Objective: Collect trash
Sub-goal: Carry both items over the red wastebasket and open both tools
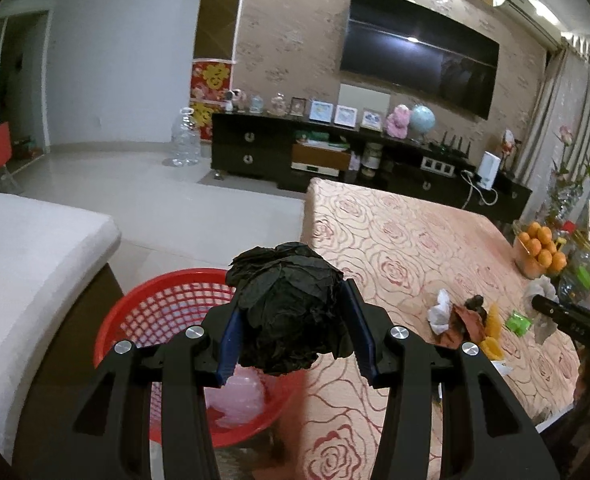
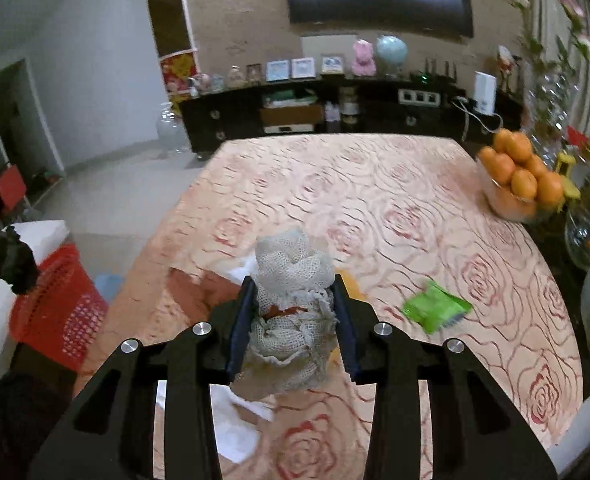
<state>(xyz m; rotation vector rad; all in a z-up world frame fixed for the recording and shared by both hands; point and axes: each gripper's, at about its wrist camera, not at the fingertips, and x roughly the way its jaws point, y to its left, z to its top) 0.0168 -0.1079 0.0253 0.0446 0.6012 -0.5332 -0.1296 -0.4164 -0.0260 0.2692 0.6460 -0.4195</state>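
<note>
While its jaws are clenched on a crumpled black paper wad [image 1: 289, 308], the left gripper [image 1: 291, 340] hangs with the load just over the near rim of the red basket [image 1: 135, 320], which sits below and ahead-left of the jaws beside the counter [image 1: 395, 240]; held there, I judge, so that letting go drops the wad straight in, where something pale already lies at the bottom. The right gripper [image 2: 295, 320] has its jaws clamped on a bundled mesh cloth [image 2: 293, 300], lifted clear above the counter, probably to be carried over next. Beneath and beside those jaws lie more scraps: white tissue [image 2: 231, 432], a brown piece [image 2: 199, 288], and off to their right a green wrapper [image 2: 435, 308]. Farther right, a bowl of oranges [image 2: 515, 176] stands near the counter's edge, not trash.
</note>
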